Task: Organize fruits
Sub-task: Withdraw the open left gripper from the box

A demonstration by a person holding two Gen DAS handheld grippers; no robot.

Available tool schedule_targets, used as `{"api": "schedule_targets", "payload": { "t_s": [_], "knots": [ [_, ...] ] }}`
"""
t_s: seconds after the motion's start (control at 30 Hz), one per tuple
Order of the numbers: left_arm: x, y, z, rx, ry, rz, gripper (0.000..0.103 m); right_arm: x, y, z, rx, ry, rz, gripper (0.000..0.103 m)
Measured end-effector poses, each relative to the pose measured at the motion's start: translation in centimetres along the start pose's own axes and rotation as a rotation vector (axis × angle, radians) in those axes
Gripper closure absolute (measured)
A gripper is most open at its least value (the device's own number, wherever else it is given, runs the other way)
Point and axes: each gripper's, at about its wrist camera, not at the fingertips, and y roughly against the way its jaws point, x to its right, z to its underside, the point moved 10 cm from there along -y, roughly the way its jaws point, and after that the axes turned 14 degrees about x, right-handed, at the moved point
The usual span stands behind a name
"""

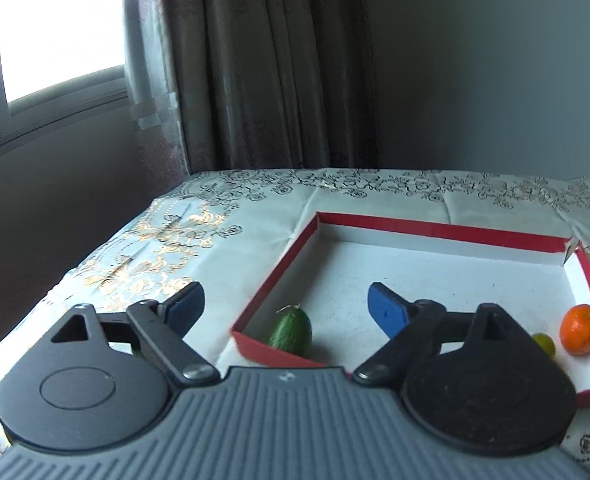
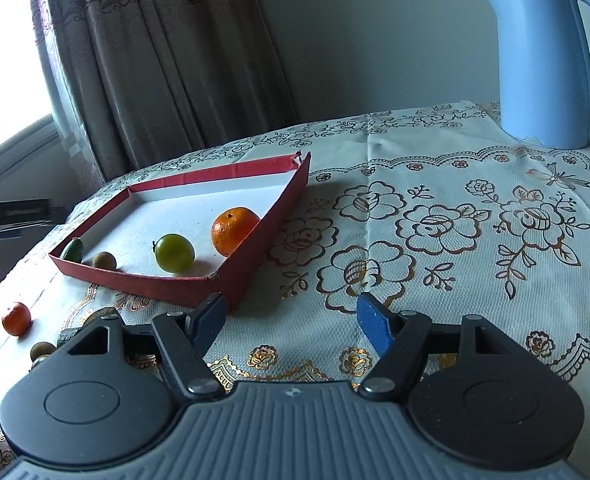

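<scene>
Fruits: small round ones and one little long green one, some in the red box (image 2: pixel 255 248) and some out on the tablecloth (image 2: pixel 435 280).
In the box: an orange (image 2: pixel 235 233), a green round fruit (image 2: pixel 174 252), a small brown fruit (image 2: pixel 105 261) and a tiny cucumber (image 1: pixel 291 328).
Cucumber spot: in the near corner of the box, just ahead of the left gripper (image 1: pixel 287 310) and a bit below its fingers.
Left gripper: its jaws stand wide apart with nothing between them.
Right gripper: the right gripper (image 2: pixel 291 326) is half open and holds nothing; it hangs over bare cloth just past the near corner of the box.
Still outside: a small orange fruit (image 2: pixel 16 319) and a brown fruit (image 2: pixel 42 350) lie on the cloth, far off to the left of the right gripper.
Other thing: a blue kettle (image 2: pixel 543 60) stands far ahead and to the right, well apart from the fruit.
How they feel: likely light and a bit soft, with smooth skin. Round ones may roll away if bumped.
Where to hold: across the fat middle of each fruit, one finger on each side, with a soft squeeze so the skin does not split.
What is left: the two fruits on the cloth probably go in the box next.
</scene>
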Motion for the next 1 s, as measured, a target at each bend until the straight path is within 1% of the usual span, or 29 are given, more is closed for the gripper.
{"api": "schedule_targets", "payload": {
  "t_s": [0.1, 0.17, 0.3, 0.4, 0.5, 0.57, 0.63, 0.73, 0.83, 0.9, 1.0],
  "knots": [
    [-1.4, 2.3, -0.1, 0.015, 0.023, -0.003, 0.01, 0.1, 0.1, -0.1, 0.002, -0.008, 0.0, 0.031],
    [-2.5, 3.8, 0.0, 0.027, 0.026, -0.01, 0.004, 0.2, 0.1, -0.1, 0.007, -0.012, -0.001, 0.031],
    [-5.3, 7.0, 0.8, 0.047, 0.058, -0.022, 0.0, 0.3, 0.4, -0.4, 0.026, -0.022, -0.006, 0.031],
    [-8.0, 9.3, 2.2, 0.076, 0.071, -0.062, 0.0, 0.2, 0.7, -0.6, 0.044, -0.024, -0.011, 0.031],
    [-11.1, 10.8, 4.2, 0.084, 0.091, -0.116, 0.0, 0.1, 1.1, -0.9, 0.066, -0.017, -0.011, 0.025],
    [-13.2, 11.2, 5.7, 0.072, 0.118, -0.149, 0.0, 0.0, 1.4, -1.1, 0.087, -0.01, -0.014, 0.025],
    [-15.7, 11.1, 7.1, 0.051, 0.161, -0.2, 0.0, -0.3, 1.7, -1.3, 0.102, 0.004, -0.021, 0.024],
    [-18.8, 10.9, 8.5, 0.033, 0.219, -0.262, 0.0, -1.0, 1.9, -1.3, 0.088, 0.008, -0.04, 0.024],
    [-20.5, 10.6, 9.3, 0.045, 0.227, -0.312, 0.0, -2.6, 2.7, -0.8, 0.069, 0.025, -0.078, 0.024],
    [-20.9, 10.3, 10.0, 0.034, 0.236, -0.324, 0.0, -4.3, 3.6, -0.1, 0.055, 0.067, -0.125, 0.024],
    [-21.1, 9.6, 10.8, -0.009, 0.28, -0.288, 0.0, -7.4, 5.0, 1.2, 0.04, 0.157, -0.193, 0.024]
  ]
}}
